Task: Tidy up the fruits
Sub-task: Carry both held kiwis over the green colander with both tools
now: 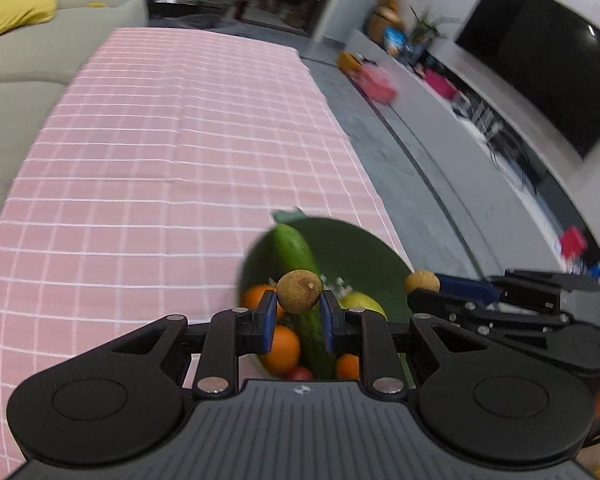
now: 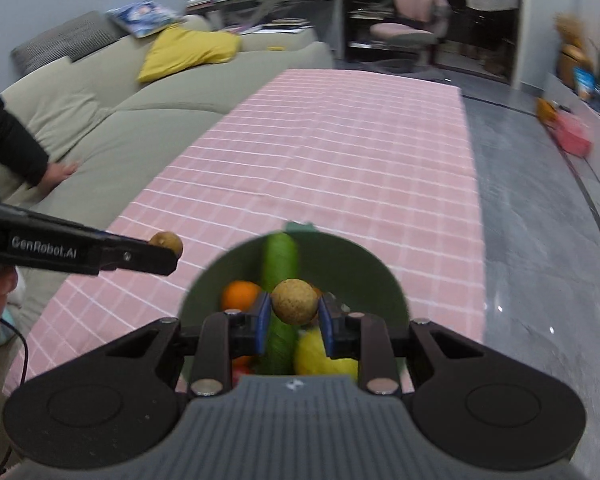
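My left gripper (image 1: 299,312) is shut on a small round brown longan (image 1: 299,291) and holds it above a green bowl (image 1: 356,248). The bowl holds a cucumber (image 1: 294,246), oranges (image 1: 284,348), a yellow-green fruit (image 1: 362,304) and a small red fruit (image 1: 300,373). My right gripper (image 2: 294,316) is shut on a second brown longan (image 2: 294,301) above the same bowl (image 2: 352,268). The right gripper shows from the side in the left wrist view (image 1: 422,286). The left gripper shows at the left in the right wrist view (image 2: 168,252).
The bowl stands near the right edge of a table under a pink checked cloth (image 1: 180,140). A beige sofa (image 2: 140,120) with a yellow cushion (image 2: 188,54) runs along the left. A person's hand (image 2: 60,172) rests on it. Grey floor (image 2: 540,240) lies to the right.
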